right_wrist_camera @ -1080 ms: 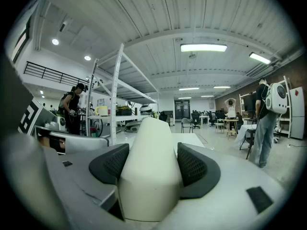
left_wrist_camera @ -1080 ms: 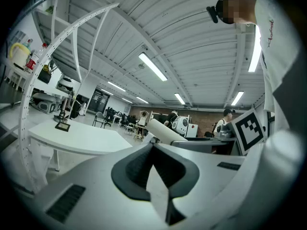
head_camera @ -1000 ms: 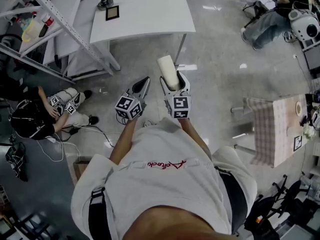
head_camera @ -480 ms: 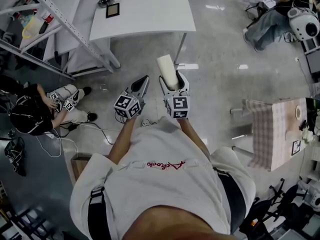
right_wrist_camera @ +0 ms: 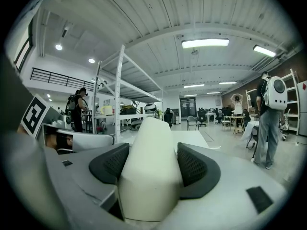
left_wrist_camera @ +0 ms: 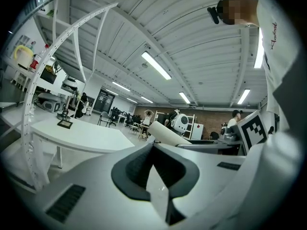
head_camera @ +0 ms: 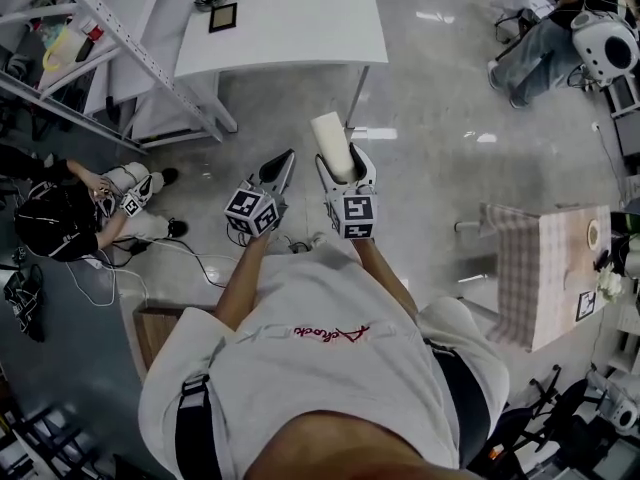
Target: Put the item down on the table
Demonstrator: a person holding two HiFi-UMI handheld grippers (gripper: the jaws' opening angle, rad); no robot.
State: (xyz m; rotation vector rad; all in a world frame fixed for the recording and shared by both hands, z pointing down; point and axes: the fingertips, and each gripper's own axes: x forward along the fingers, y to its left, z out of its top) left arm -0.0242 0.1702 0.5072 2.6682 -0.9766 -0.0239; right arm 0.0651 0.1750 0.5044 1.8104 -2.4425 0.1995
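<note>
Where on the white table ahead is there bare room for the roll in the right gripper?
The white table is bare across its middle, right side and near edge. Only a spot by its left edge is taken, by a small dark frame. The right gripper holds the cream roll.

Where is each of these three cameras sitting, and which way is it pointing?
Head view: on the person's head, facing steeply down; shows their white shirt, left claw, right claw.
Left gripper view: on the left claw, facing forward at the white table; shirt at right.
Right gripper view: on the right claw, shut on the cream roll, facing the metal rack.
Shared: all three show the cream roll and white table.
</note>
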